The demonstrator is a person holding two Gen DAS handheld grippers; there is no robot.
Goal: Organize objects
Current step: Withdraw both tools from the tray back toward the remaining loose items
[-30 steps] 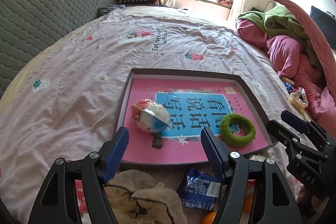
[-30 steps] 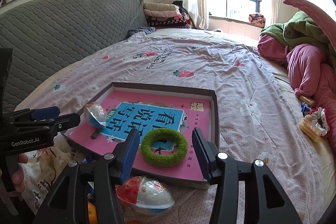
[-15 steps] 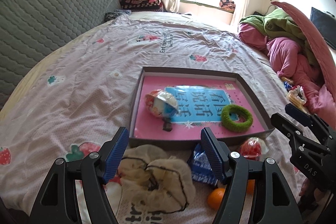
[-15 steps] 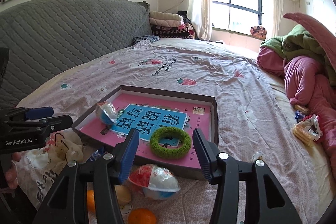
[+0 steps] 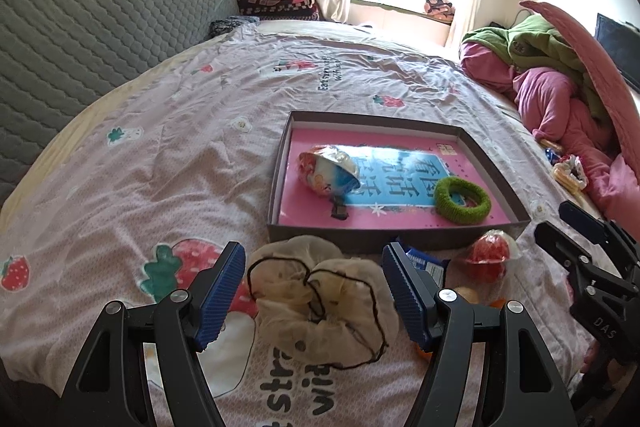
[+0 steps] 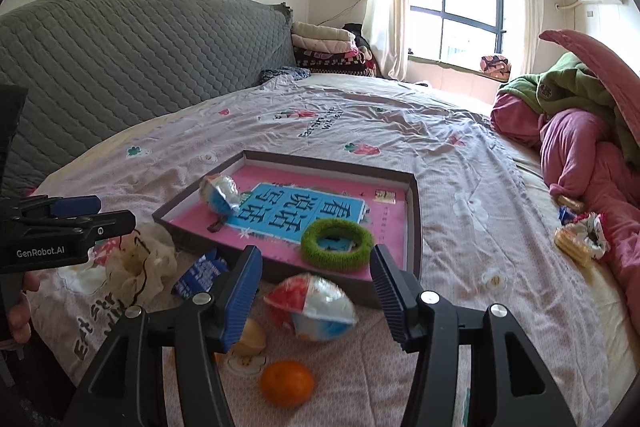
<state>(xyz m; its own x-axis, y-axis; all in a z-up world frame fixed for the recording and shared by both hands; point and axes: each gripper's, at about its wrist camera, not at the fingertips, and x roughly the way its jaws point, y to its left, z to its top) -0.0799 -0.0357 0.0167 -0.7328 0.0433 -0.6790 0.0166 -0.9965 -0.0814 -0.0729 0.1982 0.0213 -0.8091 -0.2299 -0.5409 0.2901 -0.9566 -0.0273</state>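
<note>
A dark shallow tray (image 5: 496,171) (image 6: 414,219) lies on the pink bedspread, holding a foil-wrapped egg toy (image 5: 328,171) (image 6: 220,193) and a green fuzzy ring (image 5: 462,199) (image 6: 336,245). In front of it lie a cream scrunchie (image 5: 320,299) (image 6: 140,263), a blue packet (image 5: 424,265) (image 6: 202,273), a red-and-white wrapped egg (image 5: 490,255) (image 6: 312,307), an orange (image 6: 286,383) and a pale round item (image 6: 250,339). My left gripper (image 5: 314,293) (image 6: 60,227) stands open over the scrunchie. My right gripper (image 6: 316,297) (image 5: 592,267) has its jaws opening, with the red-and-white egg lying on the bed between them, untouched.
A grey quilted headboard (image 5: 100,27) runs along the left. Pink and green bedding (image 6: 580,147) is piled at the right, with snack packets (image 6: 576,239) beside it. Folded blankets (image 6: 324,47) sit at the far end under the window. A hand (image 6: 20,307) holds the left gripper.
Both grippers have drawn back from the tray, so the scrunchie, blue packet, wrapped egg and orange have come into view. The right jaws stand slightly wider.
</note>
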